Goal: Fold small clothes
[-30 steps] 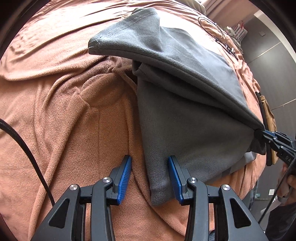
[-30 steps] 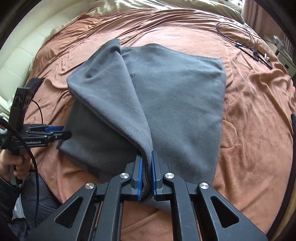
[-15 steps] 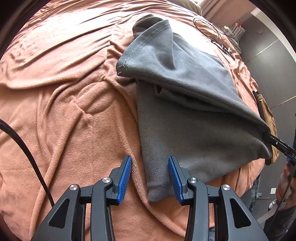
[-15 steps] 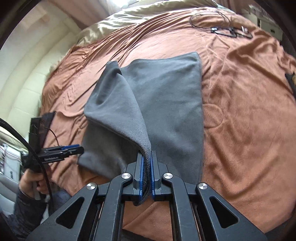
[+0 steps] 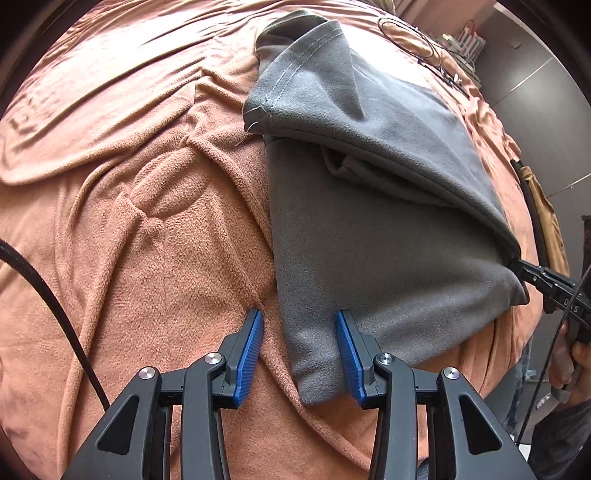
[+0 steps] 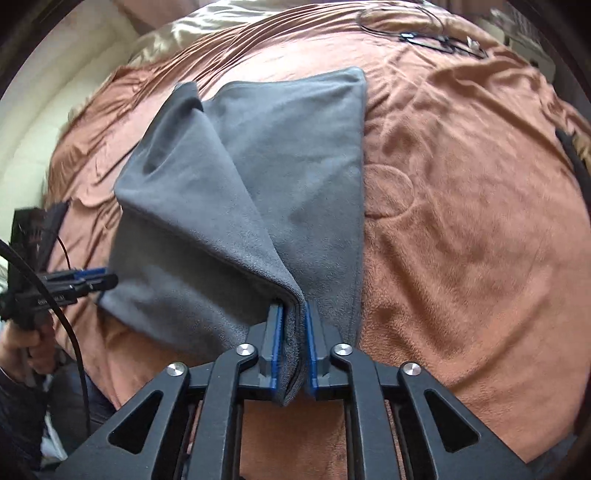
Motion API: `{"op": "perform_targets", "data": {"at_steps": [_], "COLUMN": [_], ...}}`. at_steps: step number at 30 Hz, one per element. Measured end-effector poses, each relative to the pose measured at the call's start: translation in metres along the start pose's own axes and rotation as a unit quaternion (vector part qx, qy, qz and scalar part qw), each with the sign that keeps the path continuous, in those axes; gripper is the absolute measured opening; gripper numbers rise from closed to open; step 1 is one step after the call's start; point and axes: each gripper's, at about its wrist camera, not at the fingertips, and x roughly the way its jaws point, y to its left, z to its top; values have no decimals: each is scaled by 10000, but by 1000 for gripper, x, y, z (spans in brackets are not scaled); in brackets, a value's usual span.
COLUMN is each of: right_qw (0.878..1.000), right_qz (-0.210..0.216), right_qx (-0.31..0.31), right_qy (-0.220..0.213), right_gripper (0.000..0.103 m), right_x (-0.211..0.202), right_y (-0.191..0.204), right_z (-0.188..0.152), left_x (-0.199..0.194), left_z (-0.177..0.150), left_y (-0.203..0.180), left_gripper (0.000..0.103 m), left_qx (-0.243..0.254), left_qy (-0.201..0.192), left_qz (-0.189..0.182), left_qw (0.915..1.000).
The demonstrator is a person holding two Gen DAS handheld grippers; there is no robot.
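A bed covered with a rust-brown fleece blanket [image 6: 461, 229] fills both views, with a pale headboard wall at the left edge of the right wrist view and a loop of black cable [image 5: 410, 35] lying near the bed's far edge. A grey fleece garment [image 6: 295, 147] lies on the blanket, one layer folded over and lifted into a ridge. The right gripper [image 6: 294, 345] has the corner of that raised layer between its blue pads; its jaws have just been opening a little, and the fabric still sits between them with the pads close against it. The left gripper [image 5: 300, 341] hangs over the garment's near corner, its jaws apart, one finger over the blanket and the other over the grey cloth, gripping nothing. A hand [image 6: 33, 343] holds the left gripper's handle.
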Motion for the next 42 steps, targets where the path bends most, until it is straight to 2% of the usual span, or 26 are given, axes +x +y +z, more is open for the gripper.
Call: {"op": "perform_targets", "data": {"at_steps": [2,7,12,16,17,19,23,29,34,38,39,42], "right_qw": [9996,9949,9900,9912,9924,9959,9991,9991,9986,9987,9993,9998], "right_qz": [-163,-659,-889,-760,-699,-451,14,359,370,341,245,-192], "right_qx": [-217,-748,-1077,-1077,-1011,-788,-393,-14,245,316,262,86], "right_qy": [23,166,180,112,69,-21,-184,-219,-279,-187,-114,37], "right_gripper": [21,21,21,21,13,9,8,8,8,8,10,25], "right_x": [0,17,35,34,32,24,8,3,1,7,10,13], "right_y": [9,34,56,55,51,38,17,-6,-25,-31,-26,-14], "right_z": [4,15,28,31,32,33,34,26,18,15,14,16], "left_x": [0,-2,-2,-2,-2,-4,-12,-21,-15,-7,-5,-2], "left_z": [0,-1,-1,-1,0,0,2,6,7,6,6,3], "left_y": [0,-2,-2,-3,-3,-4,-6,-11,-10,-7,-6,-4], "left_gripper": [43,43,43,43,43,43,43,43,33,33,33,33], "left_qx": [-24,-1,-14,-13,-10,-5,20,53,23,-77,-89,-66], "left_qy": [-10,-32,-17,-12,-10,-24,-90,-215,-134,-59,-42,-17], "left_qz": [3,8,1,21,27,18,-28,-135,-151,-248,-297,-287], "left_qw": [10000,10000,10000,10000,10000,10000,10000,9997,9998,9996,9995,9996]}}
